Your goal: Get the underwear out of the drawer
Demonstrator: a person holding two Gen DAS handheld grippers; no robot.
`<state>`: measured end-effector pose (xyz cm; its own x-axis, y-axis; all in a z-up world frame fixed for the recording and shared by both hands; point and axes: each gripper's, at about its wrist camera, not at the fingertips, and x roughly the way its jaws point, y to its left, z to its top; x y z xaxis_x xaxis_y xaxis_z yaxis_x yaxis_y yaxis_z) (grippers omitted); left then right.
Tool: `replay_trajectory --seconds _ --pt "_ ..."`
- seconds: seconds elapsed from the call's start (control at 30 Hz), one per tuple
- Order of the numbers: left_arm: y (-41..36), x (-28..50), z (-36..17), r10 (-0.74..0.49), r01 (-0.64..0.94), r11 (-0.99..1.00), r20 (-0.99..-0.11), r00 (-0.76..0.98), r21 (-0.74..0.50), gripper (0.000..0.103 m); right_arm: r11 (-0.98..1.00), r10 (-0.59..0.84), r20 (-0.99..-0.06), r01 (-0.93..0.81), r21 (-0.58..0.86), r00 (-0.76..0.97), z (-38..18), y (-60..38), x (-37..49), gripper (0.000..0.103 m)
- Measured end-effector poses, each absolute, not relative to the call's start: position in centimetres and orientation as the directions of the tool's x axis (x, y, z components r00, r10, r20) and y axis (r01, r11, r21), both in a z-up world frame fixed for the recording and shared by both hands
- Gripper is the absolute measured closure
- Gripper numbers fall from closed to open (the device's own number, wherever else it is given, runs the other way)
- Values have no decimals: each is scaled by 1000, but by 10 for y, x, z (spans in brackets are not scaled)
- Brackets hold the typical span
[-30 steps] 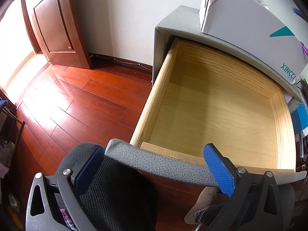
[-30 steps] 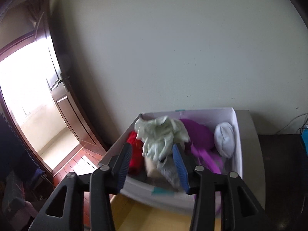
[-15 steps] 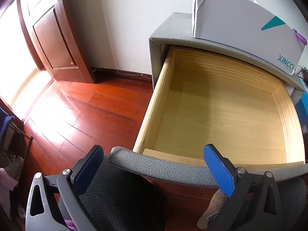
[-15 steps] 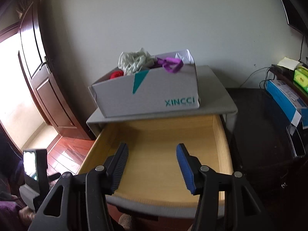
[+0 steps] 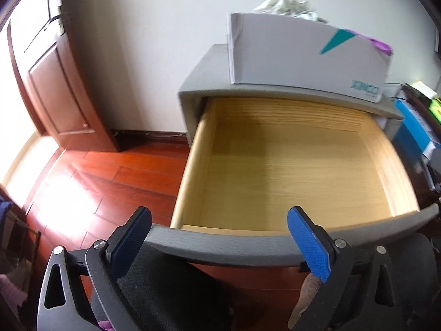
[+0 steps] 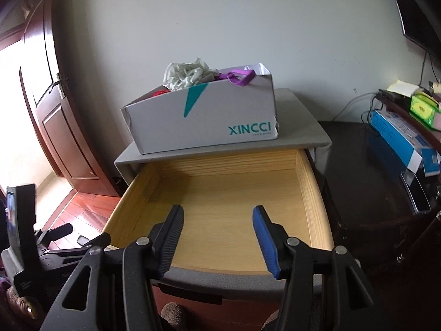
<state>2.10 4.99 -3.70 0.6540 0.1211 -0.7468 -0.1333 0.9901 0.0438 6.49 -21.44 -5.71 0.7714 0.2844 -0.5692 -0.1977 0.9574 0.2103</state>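
In the left wrist view, the left gripper point(image 5: 217, 237) was seen held above the grey front edge of the pulled-out wooden drawer point(image 5: 297, 165), its jaws spread wide with nothing between the blue pads. The drawer's pale wood floor was shown bare. A white XINCCI box point(image 5: 303, 58) was set on the grey nightstand top point(image 5: 204, 77), with pale crumpled underwear point(image 5: 284, 4) heaped over its rim. A dark wooden door point(image 5: 55, 88) and red floorboards point(image 5: 91, 182) were seen to the left.

In the right wrist view, the right gripper point(image 6: 217, 240) was pictured over the drawer point(image 6: 220, 190), jaws likewise wide apart and holding nothing. The box point(image 6: 204, 118) was shown on the nightstand top point(image 6: 300, 129), filled with pale underwear point(image 6: 187, 74), a purple garment point(image 6: 239, 77) and a red one point(image 6: 161, 93). The left gripper point(image 6: 69, 234) was glimpsed at lower left.
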Motion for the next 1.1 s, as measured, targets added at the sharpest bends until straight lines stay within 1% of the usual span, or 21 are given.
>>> replay_trajectory --seconds 0.2,0.57,1.1 --pt "39 15 -29 79 -83 996 -732 676 31 4 958 283 -562 -202 204 777 -56 -215 57 50" --pt "35 13 -25 57 -65 998 -729 682 18 4 956 289 -554 -202 214 781 -54 -217 49 50" --pt "30 10 -27 24 -34 999 -730 683 1 4 956 288 -579 -199 214 763 -69 -218 49 50"
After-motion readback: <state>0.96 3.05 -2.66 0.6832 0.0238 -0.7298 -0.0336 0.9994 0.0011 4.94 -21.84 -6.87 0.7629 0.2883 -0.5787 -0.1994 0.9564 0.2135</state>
